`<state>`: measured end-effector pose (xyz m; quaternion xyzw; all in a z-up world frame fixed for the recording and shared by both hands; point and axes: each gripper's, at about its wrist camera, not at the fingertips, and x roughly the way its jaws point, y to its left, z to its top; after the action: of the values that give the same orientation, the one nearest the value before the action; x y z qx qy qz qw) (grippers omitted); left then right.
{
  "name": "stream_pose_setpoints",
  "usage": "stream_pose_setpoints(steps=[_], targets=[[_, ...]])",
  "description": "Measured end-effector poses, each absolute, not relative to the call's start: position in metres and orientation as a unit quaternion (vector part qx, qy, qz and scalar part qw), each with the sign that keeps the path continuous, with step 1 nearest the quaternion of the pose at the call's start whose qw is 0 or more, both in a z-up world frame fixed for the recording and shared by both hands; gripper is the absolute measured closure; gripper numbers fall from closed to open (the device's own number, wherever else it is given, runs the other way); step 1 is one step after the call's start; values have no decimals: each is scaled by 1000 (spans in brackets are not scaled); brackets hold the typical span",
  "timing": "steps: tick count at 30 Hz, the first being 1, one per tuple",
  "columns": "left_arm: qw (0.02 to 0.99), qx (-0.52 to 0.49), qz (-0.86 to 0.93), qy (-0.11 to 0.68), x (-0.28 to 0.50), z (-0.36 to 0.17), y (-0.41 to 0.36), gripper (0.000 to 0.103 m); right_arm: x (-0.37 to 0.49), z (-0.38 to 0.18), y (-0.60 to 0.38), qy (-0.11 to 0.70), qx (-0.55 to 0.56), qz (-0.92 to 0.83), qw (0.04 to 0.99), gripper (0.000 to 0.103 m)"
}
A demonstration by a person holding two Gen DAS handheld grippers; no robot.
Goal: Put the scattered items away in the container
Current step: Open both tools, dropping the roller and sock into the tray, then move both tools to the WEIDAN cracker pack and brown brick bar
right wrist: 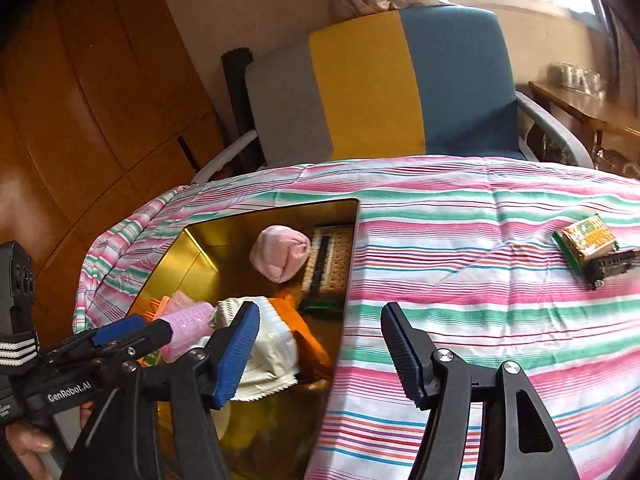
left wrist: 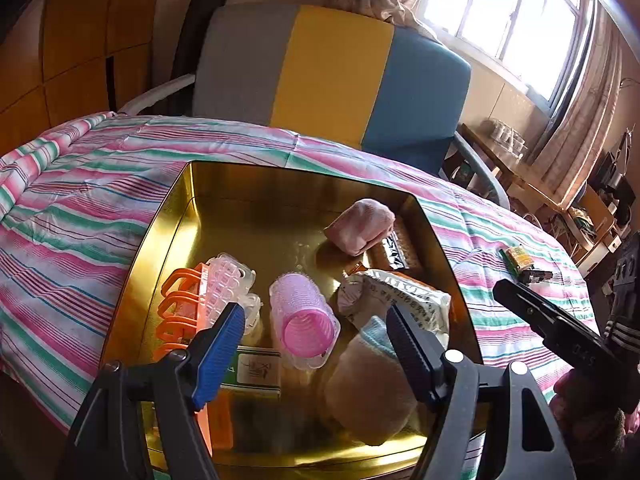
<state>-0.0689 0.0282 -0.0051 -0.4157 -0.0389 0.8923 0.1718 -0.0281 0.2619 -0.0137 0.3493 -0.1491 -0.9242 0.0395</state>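
A gold tin (left wrist: 188, 208) sits on the striped quilt and holds a pink hair roller (left wrist: 302, 316), orange and clear clips (left wrist: 200, 300), a pink sock ball (left wrist: 358, 226), a white packet (left wrist: 400, 300), crackers and a beige sock. My left gripper (left wrist: 316, 332) is open and empty above the tin. My right gripper (right wrist: 316, 348) is open and empty over the tin's right rim (right wrist: 352, 248). A green-yellow packet (right wrist: 586, 242) and a black clip (right wrist: 612, 266) lie on the quilt at the far right; they also show in the left wrist view (left wrist: 518, 258).
A grey, yellow and blue chair (left wrist: 332, 76) stands behind the bed. Wooden cabinets (right wrist: 80, 100) are on the left. A wooden side table (left wrist: 532, 176) with clutter is at the right, under a window.
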Motion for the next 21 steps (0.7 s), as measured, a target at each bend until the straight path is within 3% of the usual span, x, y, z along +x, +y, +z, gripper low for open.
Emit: stream_pose_setpoints(steps=[7,15,21], targets=[[240,-395,887,-3,-51,19,81,28,8,-34,351,-168,359,-916,-60,34],[332,-426,840,50,-50,16,201,28,48,-44,468,-222,346,-894,-179,29],[347,-453,819,63,-75,6,288,28,52,-52,526,-249,341,-878,-224,28]])
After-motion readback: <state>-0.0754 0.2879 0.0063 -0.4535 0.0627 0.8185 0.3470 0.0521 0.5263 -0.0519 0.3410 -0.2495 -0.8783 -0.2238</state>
